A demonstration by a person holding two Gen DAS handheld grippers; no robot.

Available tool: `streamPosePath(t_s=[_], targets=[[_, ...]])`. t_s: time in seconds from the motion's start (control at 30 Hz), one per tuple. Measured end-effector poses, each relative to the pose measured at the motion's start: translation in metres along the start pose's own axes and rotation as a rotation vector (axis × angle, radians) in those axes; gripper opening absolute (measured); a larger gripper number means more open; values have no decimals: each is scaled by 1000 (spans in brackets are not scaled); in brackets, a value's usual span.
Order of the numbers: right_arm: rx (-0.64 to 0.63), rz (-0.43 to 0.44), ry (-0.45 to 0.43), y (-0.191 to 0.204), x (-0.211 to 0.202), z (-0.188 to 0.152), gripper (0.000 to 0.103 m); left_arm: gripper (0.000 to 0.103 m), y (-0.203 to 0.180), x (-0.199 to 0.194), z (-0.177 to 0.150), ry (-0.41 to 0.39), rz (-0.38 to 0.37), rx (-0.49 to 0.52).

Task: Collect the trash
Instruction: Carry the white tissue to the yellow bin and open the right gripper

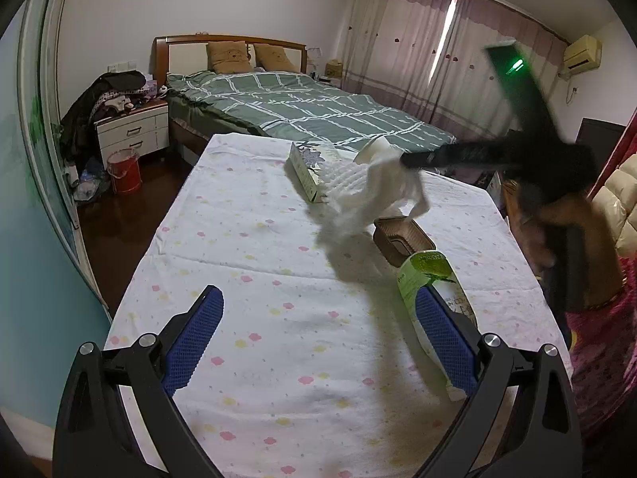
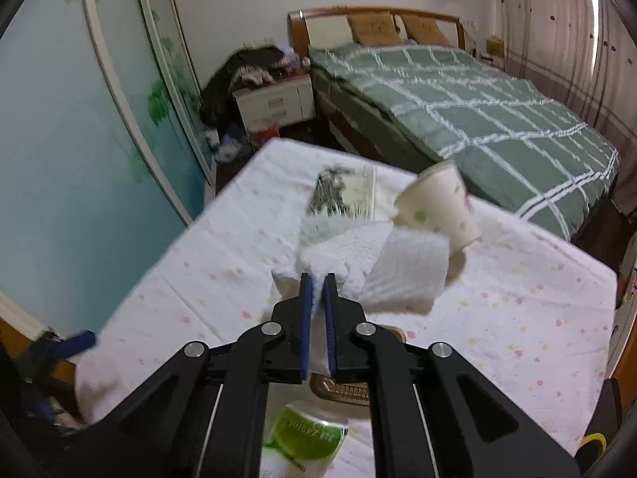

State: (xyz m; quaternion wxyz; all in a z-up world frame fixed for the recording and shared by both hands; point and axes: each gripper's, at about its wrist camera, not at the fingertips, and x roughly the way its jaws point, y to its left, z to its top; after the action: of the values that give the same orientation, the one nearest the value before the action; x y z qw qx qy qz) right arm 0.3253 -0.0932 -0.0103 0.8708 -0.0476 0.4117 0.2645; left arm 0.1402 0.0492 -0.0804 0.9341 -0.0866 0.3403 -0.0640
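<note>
My right gripper (image 2: 317, 279) is shut on a white crumpled tissue (image 2: 382, 267) and holds it above the table; it shows blurred in the left wrist view (image 1: 414, 159) with the tissue (image 1: 370, 195) hanging from it. A white paper cup (image 2: 438, 207) lies tilted on the table behind the tissue. A green-and-white packet (image 1: 430, 279) lies by my open, empty left gripper (image 1: 318, 330), touching its right finger. A brown plastic tray (image 1: 402, 237) sits just beyond the packet. A flowered tissue box (image 1: 308, 169) lies further back.
The table wears a white flowered cloth (image 1: 239, 279). A bed with a green checked quilt (image 1: 318, 107) stands behind it. A red bucket (image 1: 124, 169) sits on the floor by the white nightstand (image 1: 133, 131). The wardrobe door (image 2: 59, 139) is on the left.
</note>
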Motion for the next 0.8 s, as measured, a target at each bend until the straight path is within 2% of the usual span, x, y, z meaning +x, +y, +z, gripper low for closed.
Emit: streamPosePath(t_s=[0.2,0.37,0.53,0.8], targets=[[21,21,-107,-4,-59,10,7,96,-1,-1,-1,1,-13,0],[40,13,-173,-16,-107,3,7,96,-7,-3,0,-2,-20,15],[85,-49,-223,-44,-153,-17,7,96,-16,-2,2,1,-30,32],[232,-231,-240,-121,-216,-80,7,96,-47,6,5,13,-67,83]])
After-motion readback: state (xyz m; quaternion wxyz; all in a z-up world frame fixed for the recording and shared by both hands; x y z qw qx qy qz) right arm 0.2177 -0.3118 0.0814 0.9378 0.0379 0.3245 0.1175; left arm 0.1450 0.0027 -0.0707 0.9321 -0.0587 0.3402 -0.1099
